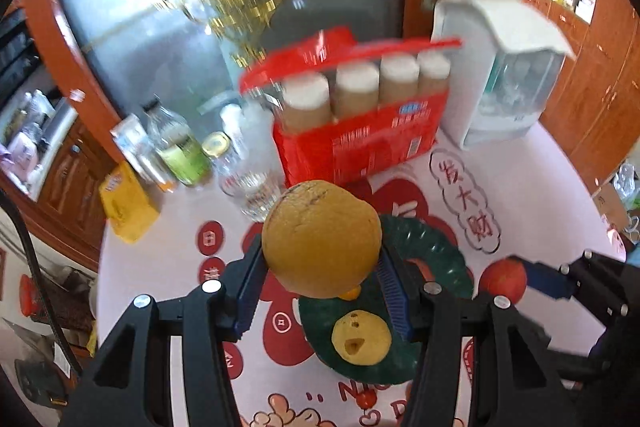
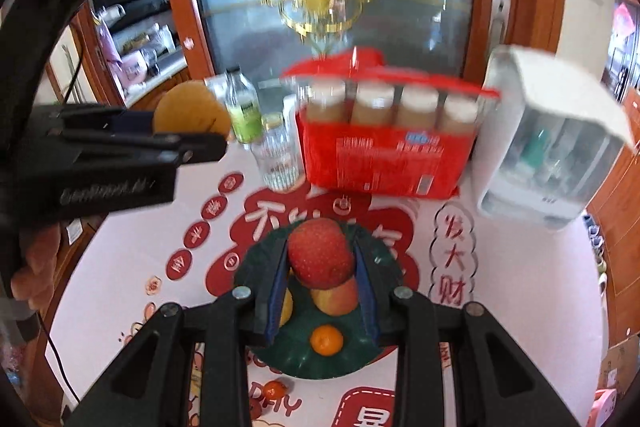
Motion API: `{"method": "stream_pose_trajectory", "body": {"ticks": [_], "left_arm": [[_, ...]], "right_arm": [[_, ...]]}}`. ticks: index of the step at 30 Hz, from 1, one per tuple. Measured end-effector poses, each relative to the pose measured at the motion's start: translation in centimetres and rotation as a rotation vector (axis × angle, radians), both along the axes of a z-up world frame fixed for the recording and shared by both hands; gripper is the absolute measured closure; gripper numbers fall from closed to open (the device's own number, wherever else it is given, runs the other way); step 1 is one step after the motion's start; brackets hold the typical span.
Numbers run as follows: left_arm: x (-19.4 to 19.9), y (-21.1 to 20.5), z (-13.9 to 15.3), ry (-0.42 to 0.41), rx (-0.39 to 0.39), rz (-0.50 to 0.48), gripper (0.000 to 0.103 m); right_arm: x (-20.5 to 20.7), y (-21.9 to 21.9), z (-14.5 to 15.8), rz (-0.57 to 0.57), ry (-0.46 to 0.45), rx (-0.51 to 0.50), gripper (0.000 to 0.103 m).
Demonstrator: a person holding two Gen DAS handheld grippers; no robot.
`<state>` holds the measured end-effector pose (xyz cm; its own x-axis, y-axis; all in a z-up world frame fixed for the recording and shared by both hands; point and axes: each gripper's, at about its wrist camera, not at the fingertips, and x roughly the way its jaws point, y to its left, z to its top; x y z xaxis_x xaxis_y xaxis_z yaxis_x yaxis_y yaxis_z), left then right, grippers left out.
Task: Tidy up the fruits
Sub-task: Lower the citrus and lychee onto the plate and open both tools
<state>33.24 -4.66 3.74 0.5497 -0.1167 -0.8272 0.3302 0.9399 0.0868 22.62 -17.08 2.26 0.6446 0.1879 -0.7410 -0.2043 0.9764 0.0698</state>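
Left gripper [image 1: 320,279] showing matt black plastic arms, ribbed blue pads, shiny metal screw heads. Large yellow citrus [image 1: 322,237] looking rough, dull, scarred. Red apple [image 2: 320,253] looking smooth, slightly glossy. Plate [image 2: 384,267] looking dark green, ribbed, glossy plastic. Tabletop [image 2: 140,247] wearing a smooth printed cover. Drinking glass [image 2: 280,159] appearing clear, ridged. Bottle carton [image 2: 380,163] showing glossy red card.

A round table [image 2: 500,307] under a pale pink cloth printed with red motifs carries a dark green plate [image 2: 384,259] near the middle. Toward the far edge stand a red carton of 4 bottles [image 2: 380,163], a clear glass [image 2: 280,163], a green-labelled bottle [image 2: 244,115] and a white dispenser [image 2: 552,147]. A yellow packet [image 1: 128,203] lies at the left edge
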Motion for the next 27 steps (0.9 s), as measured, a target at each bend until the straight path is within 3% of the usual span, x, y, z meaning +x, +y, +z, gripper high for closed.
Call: {"method": "stream_pose_trajectory", "body": {"ticks": [6, 13, 18, 27], "left_arm": [[4.3, -0.9, -7.0, 0.109, 0.005, -0.073, 0.051], [6.9, -2.2, -14.1, 0.213, -0.010, -0.078, 0.051], [7.6, -3.4, -17.0, 0.256, -0.028, -0.094, 0.051], [7.3, -5.2, -19.2, 0.292, 0.003, -0.121, 0.051]], "right_arm": [[0.7, 1.6, -6.8, 0.038, 0.053, 0.008, 0.071], [0.5, 4.2, -13.6, 0.087, 0.112, -0.053, 0.071], [-0.1, 5.0, -14.5, 0.104, 0.070, -0.111, 0.071], [-1.1, 5.7, -15.4, 0.137, 0.050, -0.190, 0.071]]}}
